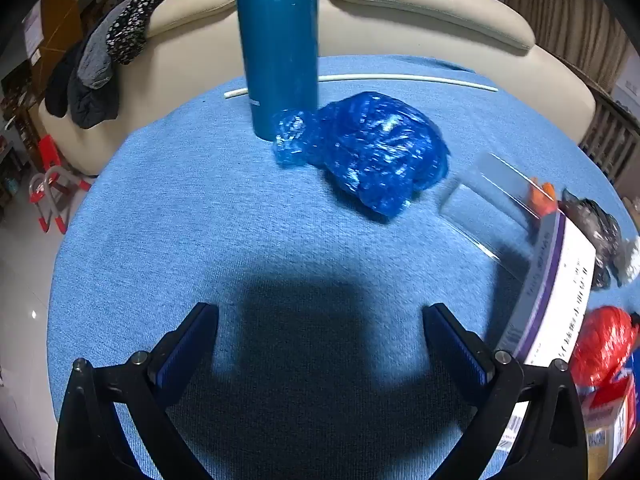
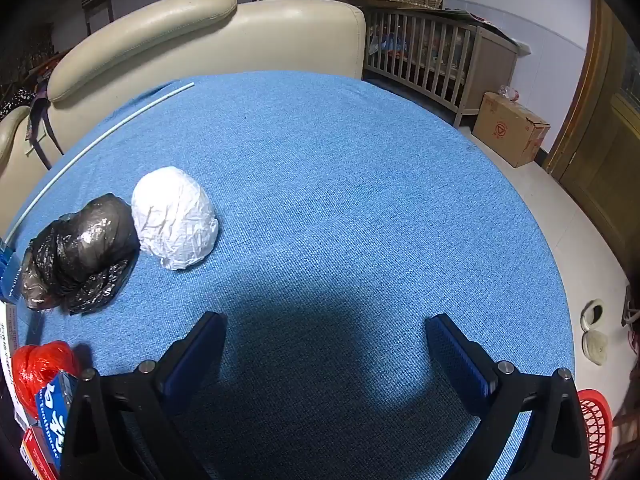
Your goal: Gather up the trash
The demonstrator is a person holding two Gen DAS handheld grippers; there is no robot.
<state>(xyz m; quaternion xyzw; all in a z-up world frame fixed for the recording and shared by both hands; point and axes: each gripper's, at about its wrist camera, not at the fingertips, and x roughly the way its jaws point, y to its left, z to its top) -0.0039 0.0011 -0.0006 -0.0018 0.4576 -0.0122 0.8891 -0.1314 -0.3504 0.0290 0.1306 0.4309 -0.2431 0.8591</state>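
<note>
text: none legible | white box [image 1: 560, 292]: print blurred | blue carton [image 2: 56, 404]: unreadable script

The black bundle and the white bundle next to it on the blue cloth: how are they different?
The black bundle is glossy, thin plastic film; the white bundle looks matte and creased like paper. The black one sprawls, with loose folds spreading flat onto the cloth; the white one is a compact, rounded dome. The black one lies nearer the left edge of the right wrist view. Both are crumpled wads resting side by side, apparently touching.
</note>
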